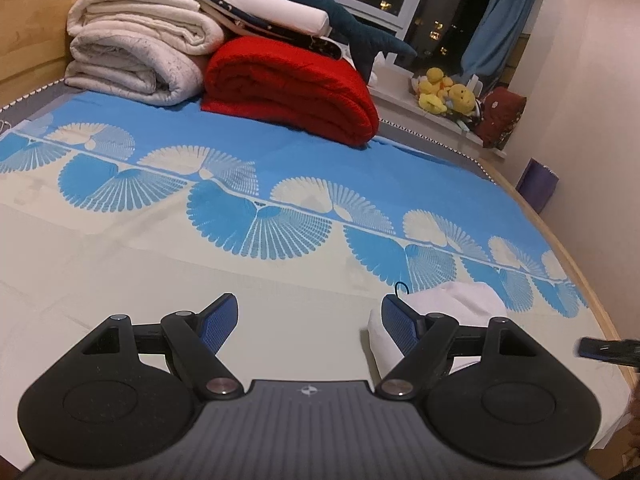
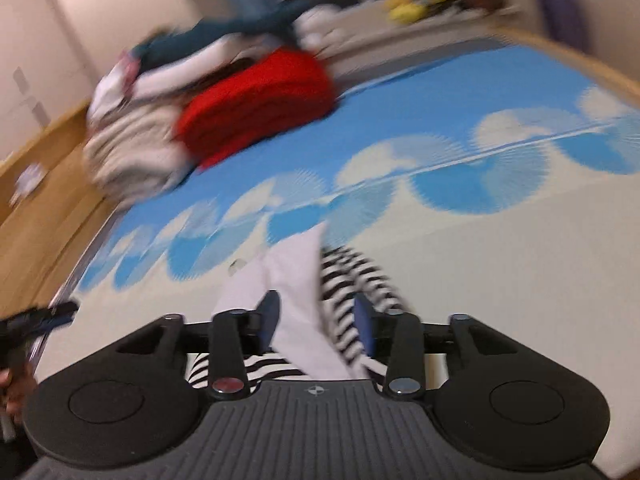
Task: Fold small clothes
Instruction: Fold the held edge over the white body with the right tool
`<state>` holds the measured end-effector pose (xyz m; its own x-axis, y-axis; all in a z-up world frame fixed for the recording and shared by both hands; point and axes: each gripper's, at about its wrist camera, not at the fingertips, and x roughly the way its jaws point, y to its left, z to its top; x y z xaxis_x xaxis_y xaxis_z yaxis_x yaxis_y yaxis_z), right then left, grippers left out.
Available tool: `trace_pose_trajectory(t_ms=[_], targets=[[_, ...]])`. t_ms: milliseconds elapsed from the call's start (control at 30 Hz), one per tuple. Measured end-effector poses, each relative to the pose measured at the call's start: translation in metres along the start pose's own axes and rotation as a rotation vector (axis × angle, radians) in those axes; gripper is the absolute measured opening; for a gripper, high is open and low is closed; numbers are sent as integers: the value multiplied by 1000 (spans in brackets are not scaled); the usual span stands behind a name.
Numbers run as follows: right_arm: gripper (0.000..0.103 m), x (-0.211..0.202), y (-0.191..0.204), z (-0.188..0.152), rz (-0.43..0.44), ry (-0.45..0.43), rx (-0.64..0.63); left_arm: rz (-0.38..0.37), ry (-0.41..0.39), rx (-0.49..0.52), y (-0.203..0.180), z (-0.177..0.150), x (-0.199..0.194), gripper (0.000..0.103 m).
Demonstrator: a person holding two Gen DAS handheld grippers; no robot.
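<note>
Both grippers are over the bed (image 1: 120, 264): left gripper (image 1: 310, 318) spread wide, grasping nothing. Right gripper (image 2: 316, 318) has parted fingers around a white garment (image 2: 296, 280) beside striped cloth (image 2: 352, 280), apparently not pinching.

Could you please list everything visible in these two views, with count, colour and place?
bed sheet: one, blue and cream with a fan pattern, covering the bed.
red blanket: one, folded, far end of the bed.
cream quilts: a folded stack beside the red blanket.
plush shark: one, dark teal, on top of the stack.
yellow plush toys: several, on the window ledge.
white garment: one, between the right gripper's fingers.
striped garment: one, black and white, beside and under the white one.
left gripper: open, nothing between its fingers.
right gripper: open, pads off the cloth.
</note>
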<state>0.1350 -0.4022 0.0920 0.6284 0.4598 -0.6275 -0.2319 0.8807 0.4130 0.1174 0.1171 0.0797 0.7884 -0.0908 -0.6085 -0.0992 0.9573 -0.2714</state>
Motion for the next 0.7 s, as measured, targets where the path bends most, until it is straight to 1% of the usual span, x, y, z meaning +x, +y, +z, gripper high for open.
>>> trace_pose_trajectory(t_ms=[67, 133, 167, 200, 233, 267, 300, 333, 367, 433, 467, 533, 567, 633, 667, 700], targets=[[50, 34, 2, 0, 19, 59, -4, -2, 12, -2, -2, -1, 3, 83], [50, 64, -6, -8, 37, 141, 50, -11, 29, -9, -6, -3, 7, 83], [50, 79, -3, -8, 12, 223, 57, -22, 40, -16, -8, -4, 9, 83], [50, 90, 0, -10, -7, 255, 38, -43, 63, -27, -11, -6, 14, 83], [50, 95, 3, -13, -18, 265, 3, -62, 86, -37, -13, -7, 19, 83], [43, 97, 5, -16, -18, 281, -27, -82, 113, -45, -17, -10, 25, 83], [33, 97, 5, -18, 0, 287, -37, -96, 133, -50, -21, -12, 30, 83], [6, 93, 2, -17, 35, 282, -20, -112, 160, -52, -27, -15, 37, 83], [3, 83, 0, -15, 61, 262, -2, -125, 185, -54, -33, -19, 43, 84], [3, 51, -9, -9, 139, 166, 37, -159, 247, -69, -46, -29, 57, 86], [2, 31, -15, -5, 201, 103, 82, -171, 274, -76, -52, -35, 63, 86], [2, -3, -27, -6, 293, 9, 149, -194, 328, -83, -66, -47, 75, 86], [2, -15, -32, -7, 305, -22, 161, -208, 348, -84, -73, -53, 80, 86], [2, -36, -46, -14, 280, -49, 192, -247, 389, -75, -88, -65, 88, 86], [2, -39, -53, -18, 259, -40, 210, -261, 406, -63, -95, -70, 92, 86], [2, -41, -61, -22, 220, -14, 223, -270, 423, -46, -103, -77, 96, 86]])
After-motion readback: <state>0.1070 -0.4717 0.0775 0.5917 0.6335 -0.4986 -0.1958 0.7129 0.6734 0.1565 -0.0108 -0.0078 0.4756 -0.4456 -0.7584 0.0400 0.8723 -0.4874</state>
